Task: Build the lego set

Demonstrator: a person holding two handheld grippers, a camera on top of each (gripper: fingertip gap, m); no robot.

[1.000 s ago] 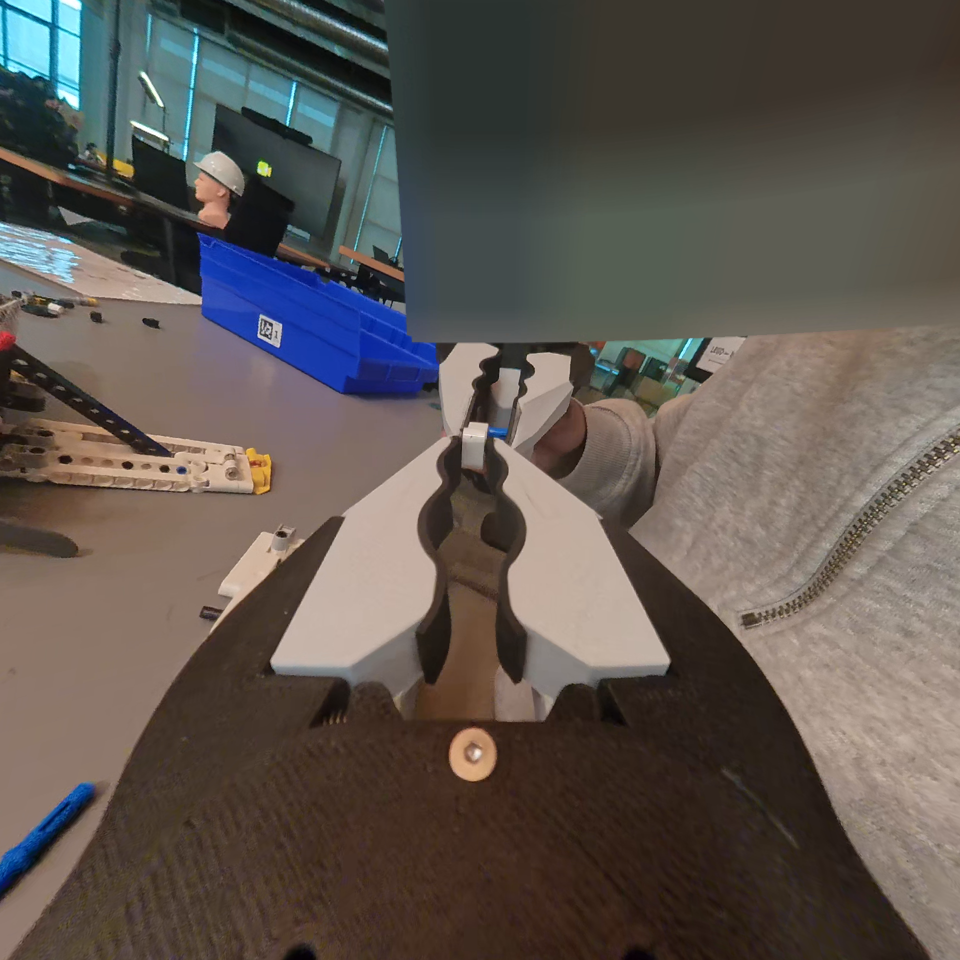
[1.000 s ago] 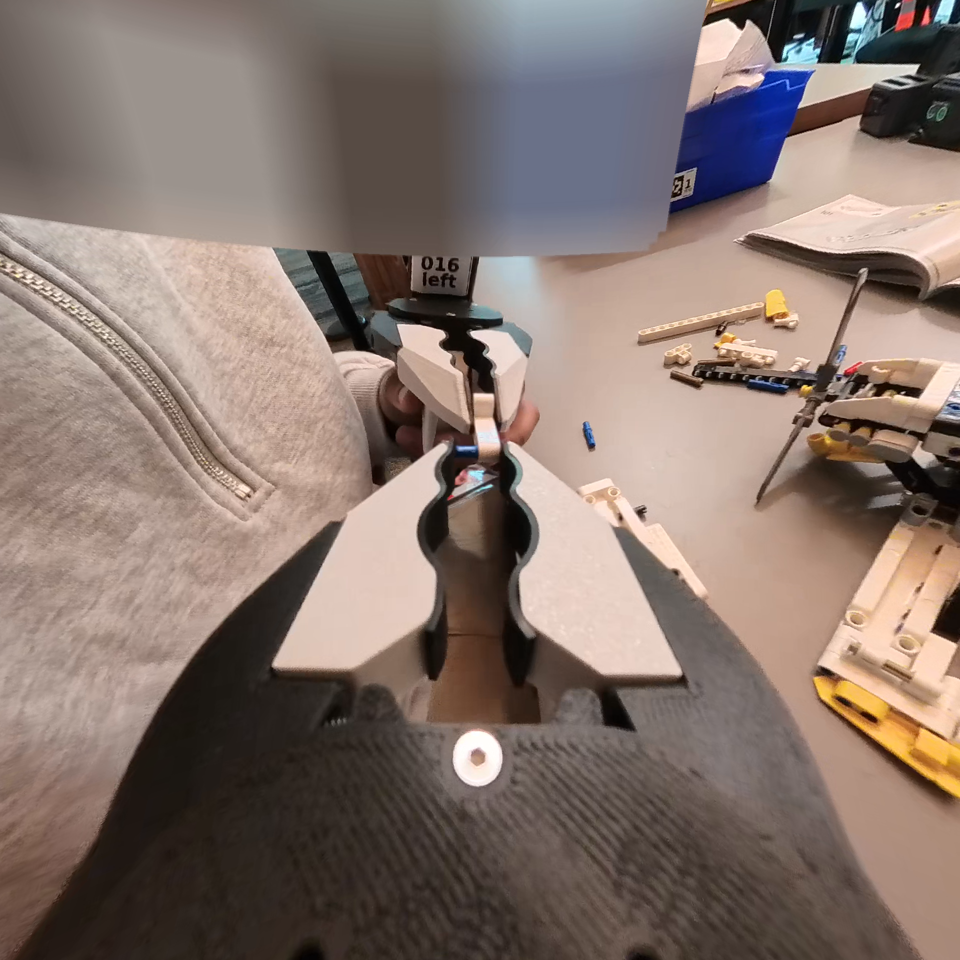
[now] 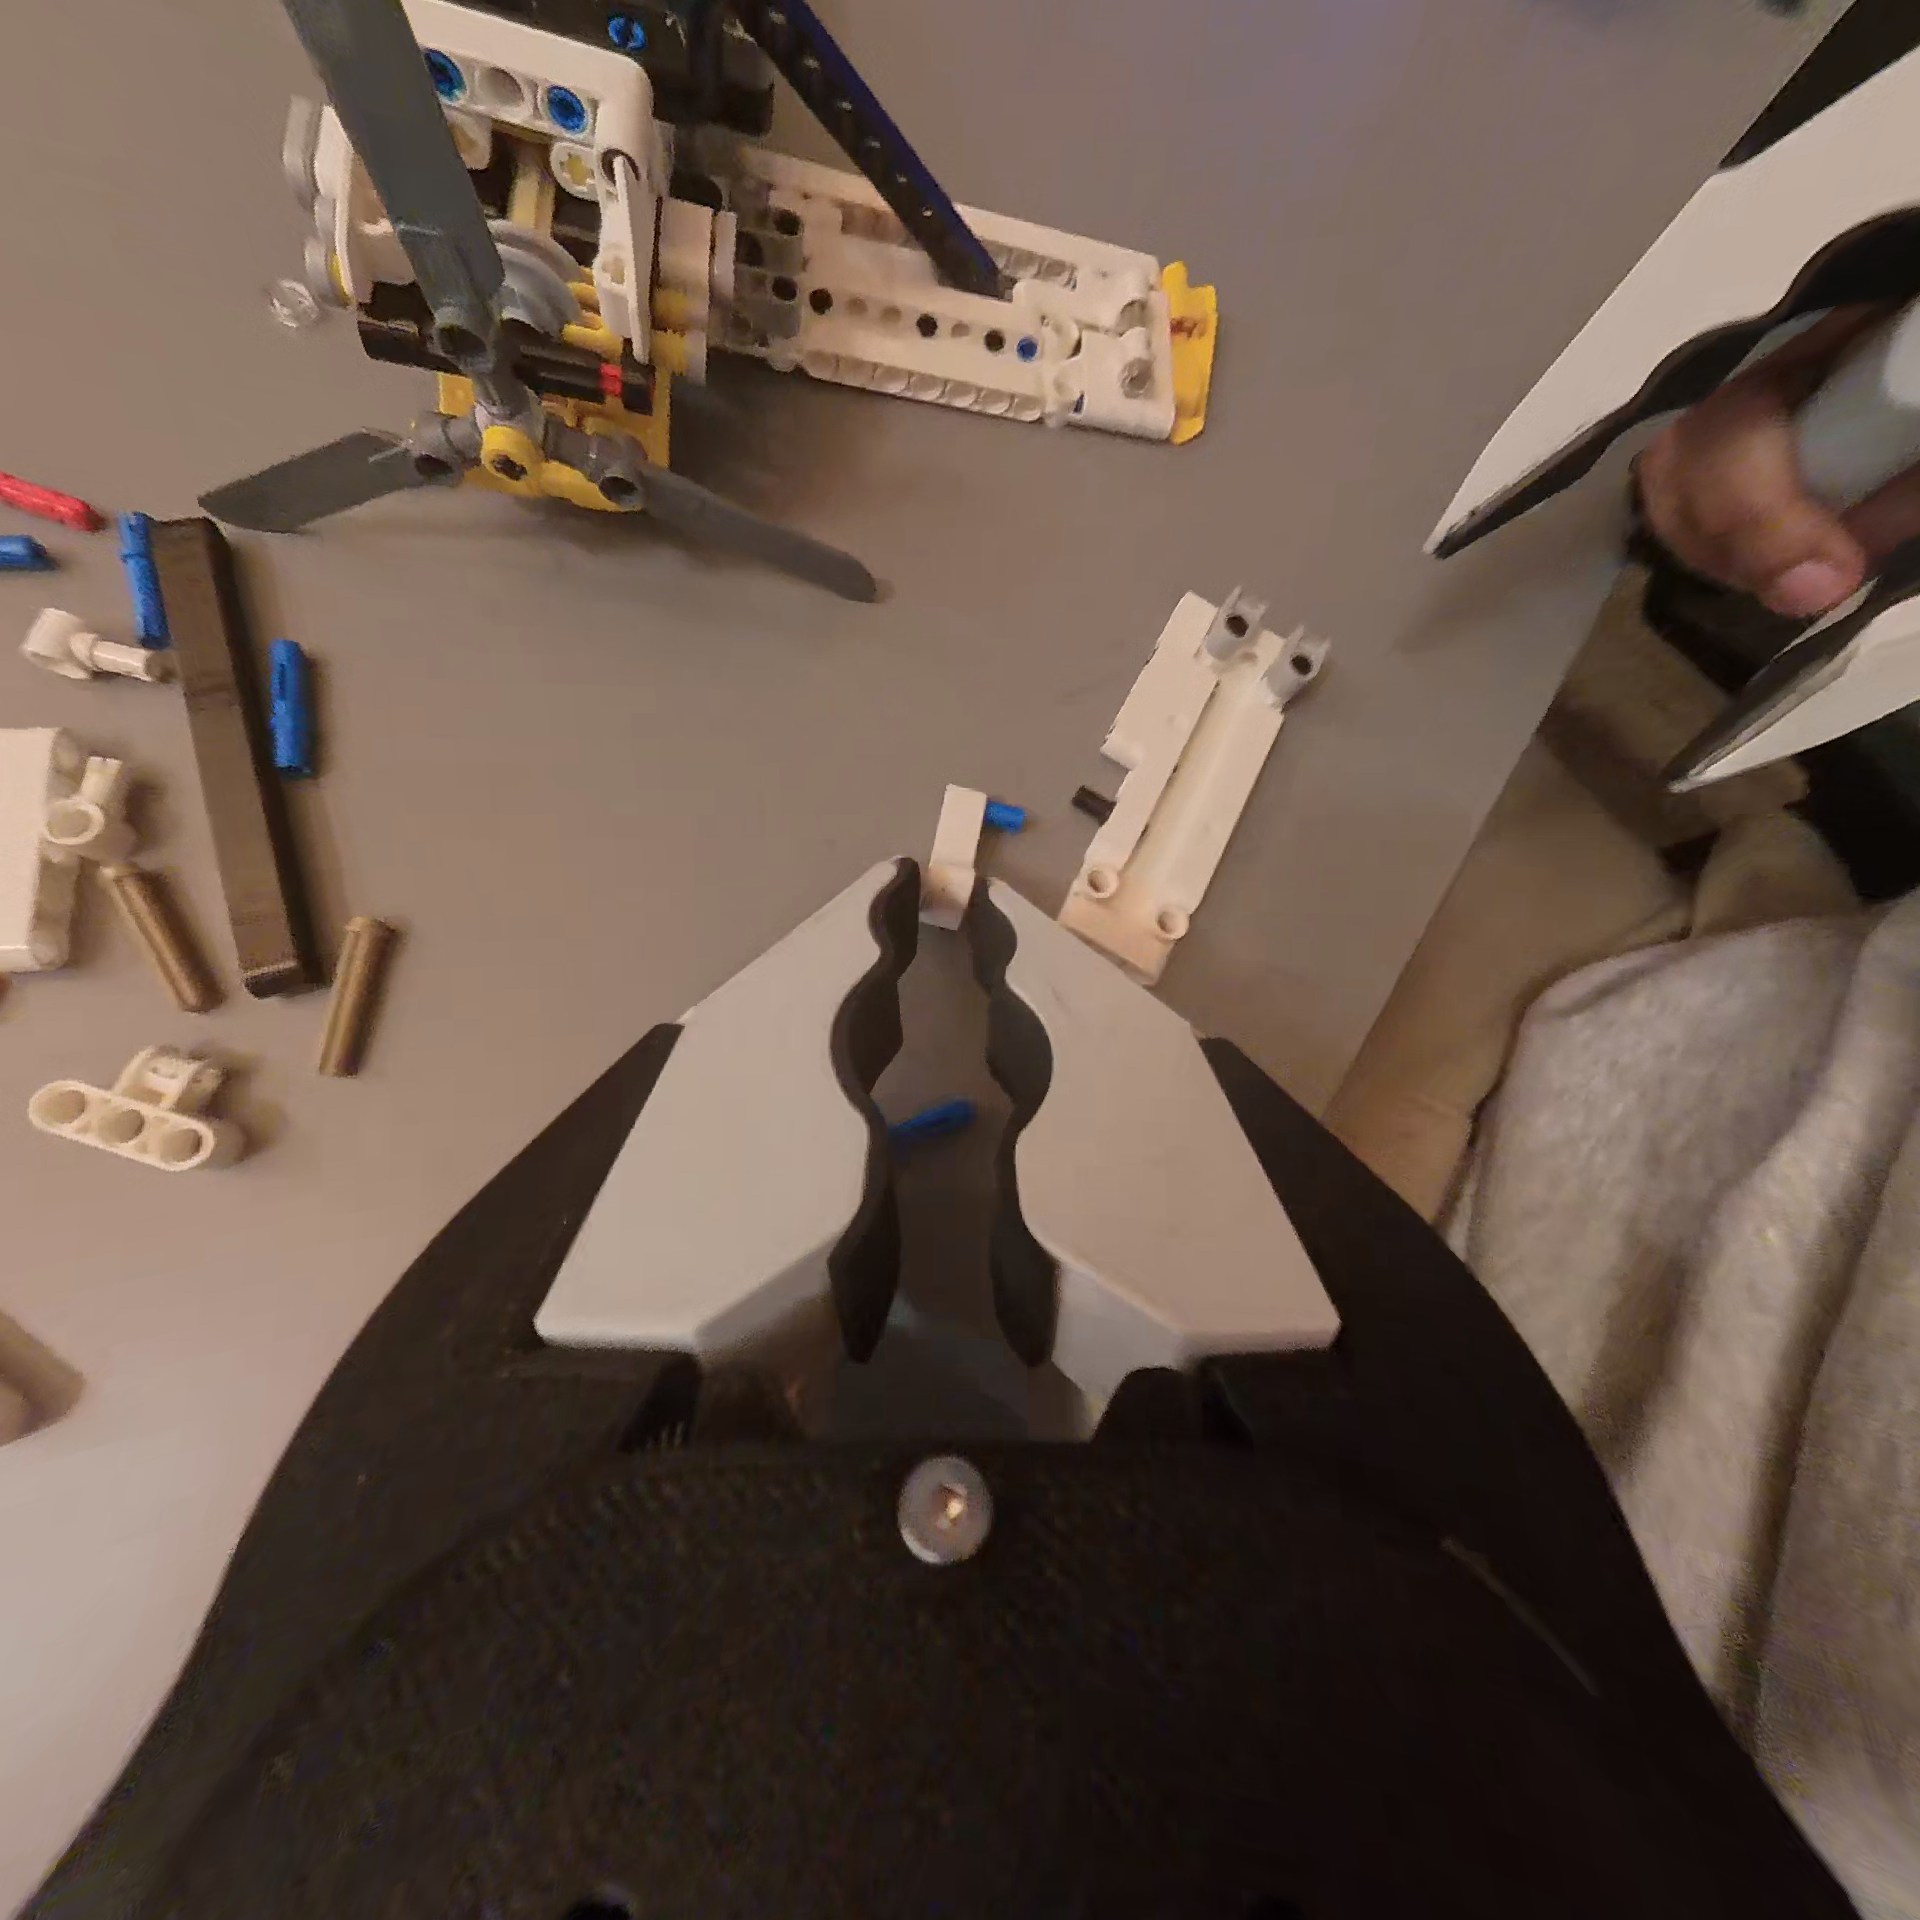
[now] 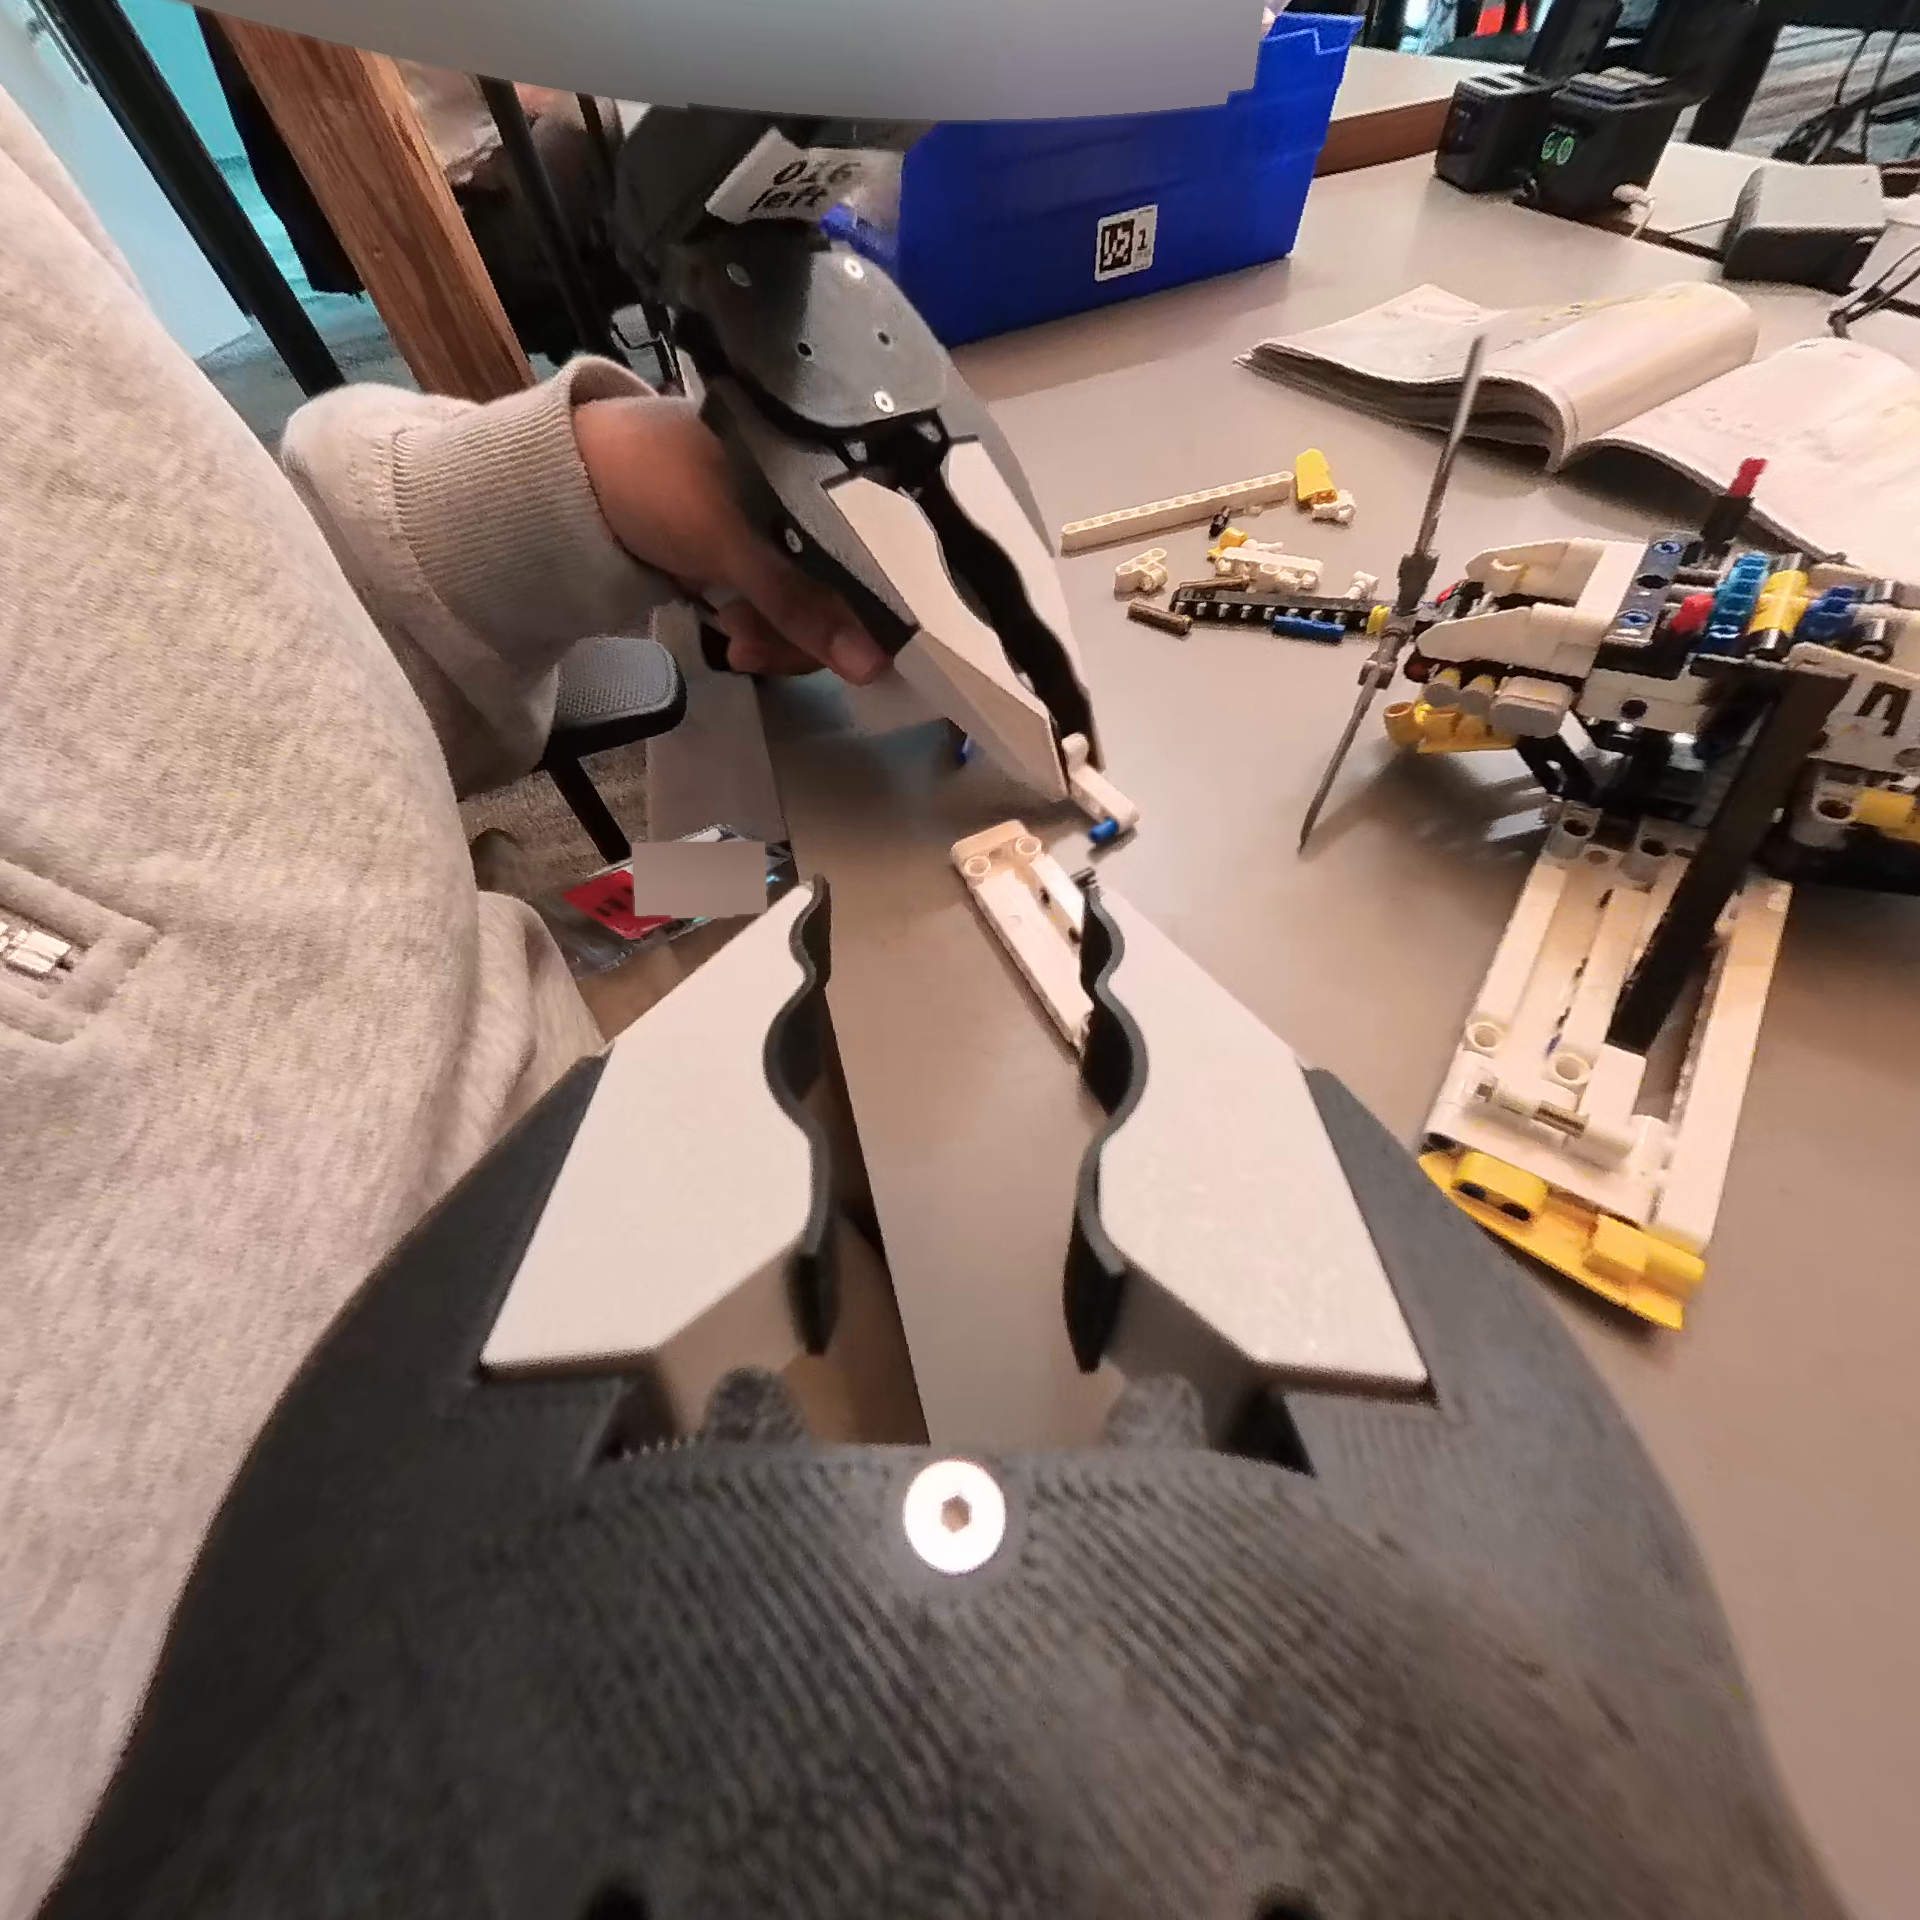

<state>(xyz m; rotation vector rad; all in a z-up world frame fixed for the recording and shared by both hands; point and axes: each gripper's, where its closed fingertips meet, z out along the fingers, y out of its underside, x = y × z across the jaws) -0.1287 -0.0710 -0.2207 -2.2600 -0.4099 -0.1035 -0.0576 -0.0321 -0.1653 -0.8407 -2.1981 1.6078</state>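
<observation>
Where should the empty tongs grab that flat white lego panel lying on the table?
Probably across its narrow width, coming straight down from above. The flat white panel lies flat and long on the table, so its two long edges are the easiest to pinch. Grip near the middle, away from the grey connectors at its far end. The right tongs are open and closest.
</observation>
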